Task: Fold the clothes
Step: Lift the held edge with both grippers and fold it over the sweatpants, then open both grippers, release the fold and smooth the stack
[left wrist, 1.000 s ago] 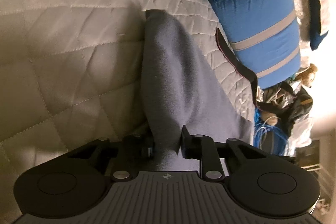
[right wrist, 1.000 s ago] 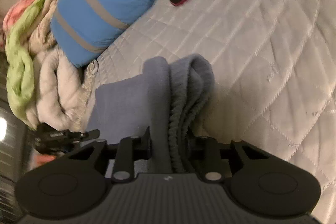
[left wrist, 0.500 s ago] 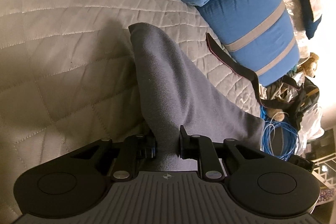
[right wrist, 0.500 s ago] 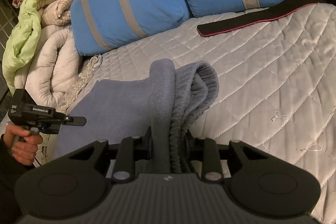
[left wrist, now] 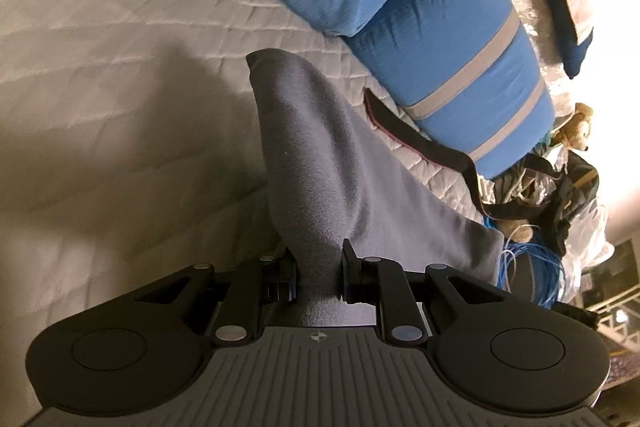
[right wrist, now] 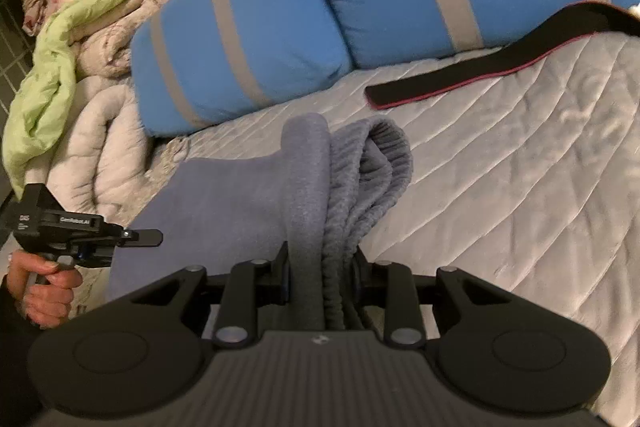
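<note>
Grey garment (left wrist: 332,163): stretched above the quilted bed (left wrist: 120,107), gripped at two edges. Left gripper (left wrist: 319,277): fingers clamped on smooth edge. Right gripper (right wrist: 320,277): fingers clamped on bunched ribbed hem. Blue pillows (right wrist: 248,43) and black strap (right wrist: 472,75) lie beyond.

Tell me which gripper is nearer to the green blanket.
Left. The left gripper is just beside the heap bearing the green blanket; the right gripper holds the grey garment farther along the bed.
</note>
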Available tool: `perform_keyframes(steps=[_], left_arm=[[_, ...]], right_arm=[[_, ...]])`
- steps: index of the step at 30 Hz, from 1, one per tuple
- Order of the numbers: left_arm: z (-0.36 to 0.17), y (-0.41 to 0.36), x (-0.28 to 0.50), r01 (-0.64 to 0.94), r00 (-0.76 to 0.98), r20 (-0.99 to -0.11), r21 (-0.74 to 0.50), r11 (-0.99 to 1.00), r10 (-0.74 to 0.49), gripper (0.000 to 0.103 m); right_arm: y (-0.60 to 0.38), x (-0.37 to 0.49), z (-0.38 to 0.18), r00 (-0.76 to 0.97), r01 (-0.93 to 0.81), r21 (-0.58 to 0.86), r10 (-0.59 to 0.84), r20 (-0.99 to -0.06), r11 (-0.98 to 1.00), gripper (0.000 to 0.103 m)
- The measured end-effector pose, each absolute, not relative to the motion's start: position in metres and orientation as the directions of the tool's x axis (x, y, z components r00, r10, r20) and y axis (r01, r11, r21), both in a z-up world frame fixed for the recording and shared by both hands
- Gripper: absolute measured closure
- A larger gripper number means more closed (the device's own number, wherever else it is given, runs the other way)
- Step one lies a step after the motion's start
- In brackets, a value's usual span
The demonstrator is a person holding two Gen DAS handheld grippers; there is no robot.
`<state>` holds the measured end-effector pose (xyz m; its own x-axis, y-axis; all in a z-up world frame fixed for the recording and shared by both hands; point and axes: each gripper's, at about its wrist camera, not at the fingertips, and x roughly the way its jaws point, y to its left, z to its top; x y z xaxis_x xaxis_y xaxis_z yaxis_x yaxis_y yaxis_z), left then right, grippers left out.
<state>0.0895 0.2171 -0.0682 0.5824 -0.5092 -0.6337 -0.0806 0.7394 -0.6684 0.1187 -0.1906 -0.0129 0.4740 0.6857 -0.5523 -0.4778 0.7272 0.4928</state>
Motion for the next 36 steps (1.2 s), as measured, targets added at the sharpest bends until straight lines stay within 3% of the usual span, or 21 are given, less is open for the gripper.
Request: perform_keyframes(steps=[12,14,15,17,18,20,23,27,30,32,33,34,35,36], left_arm=[[-0.04,0.204,0.15,-0.023,0.668,-0.595,-0.617,0.787,-0.447,0.086],[-0.035,0.2,0.16,0.001,0.691,-0.59,-0.576,0.817,-0.418,0.079],[-0.036,0.199,0.166,-0.003,0.696,-0.602,-0.546,0.837,-0.39,0.077],[-0.043,0.199,0.176,-0.051,0.702,-0.642,-0.476,0.878,-0.307,0.06],[-0.047,0.202,0.178,-0.104,0.703,-0.666,-0.443,0.89,-0.249,0.056],[-0.056,0.208,0.179,-0.194,0.7,-0.697,-0.395,0.898,-0.155,0.049],[-0.063,0.218,0.176,-0.222,0.709,-0.689,-0.42,0.88,-0.15,0.049],[-0.062,0.225,0.172,-0.253,0.745,-0.659,-0.428,0.867,-0.108,0.049],[-0.056,0.216,0.171,-0.256,0.765,-0.642,-0.361,0.897,-0.041,0.049],[-0.053,0.207,0.171,-0.248,0.774,-0.633,-0.307,0.919,-0.003,0.049],[-0.051,0.203,0.173,-0.236,0.779,-0.627,-0.28,0.931,0.009,0.049],[-0.05,0.197,0.175,-0.219,0.784,-0.62,-0.245,0.944,0.021,0.049],[-0.05,0.19,0.176,-0.206,0.788,-0.615,-0.211,0.955,0.034,0.049],[-0.05,0.183,0.178,-0.196,0.788,-0.613,-0.171,0.966,0.051,0.049]], right_arm=[[-0.184,0.185,0.004,0.565,-0.469,0.47,0.663,-0.492,0.748,0.075],[-0.181,0.196,0.008,0.581,-0.477,0.464,0.664,-0.471,0.746,0.074],[-0.179,0.201,0.007,0.599,-0.461,0.455,0.646,-0.474,0.762,0.07],[-0.175,0.214,0.0,0.647,-0.397,0.427,0.578,-0.498,0.813,0.027],[-0.172,0.219,-0.005,0.664,-0.368,0.405,0.542,-0.516,0.837,0.021],[-0.173,0.227,-0.018,0.67,-0.318,0.385,0.493,-0.555,0.866,0.019],[-0.178,0.236,-0.029,0.679,-0.227,0.355,0.409,-0.609,0.907,0.018],[-0.177,0.232,-0.028,0.731,-0.211,0.281,0.342,-0.591,0.936,0.018],[-0.172,0.223,-0.025,0.781,-0.232,0.227,0.32,-0.536,0.946,0.022],[-0.165,0.222,-0.023,0.807,-0.256,0.185,0.315,-0.499,0.949,0.053],[-0.161,0.222,-0.023,0.813,-0.274,0.17,0.322,-0.485,0.947,0.061],[-0.157,0.223,-0.023,0.814,-0.296,0.159,0.336,-0.474,0.942,0.076],[-0.153,0.224,-0.024,0.815,-0.317,0.148,0.349,-0.463,0.937,0.084],[-0.149,0.225,-0.024,0.815,-0.339,0.137,0.363,-0.452,0.931,0.086]])
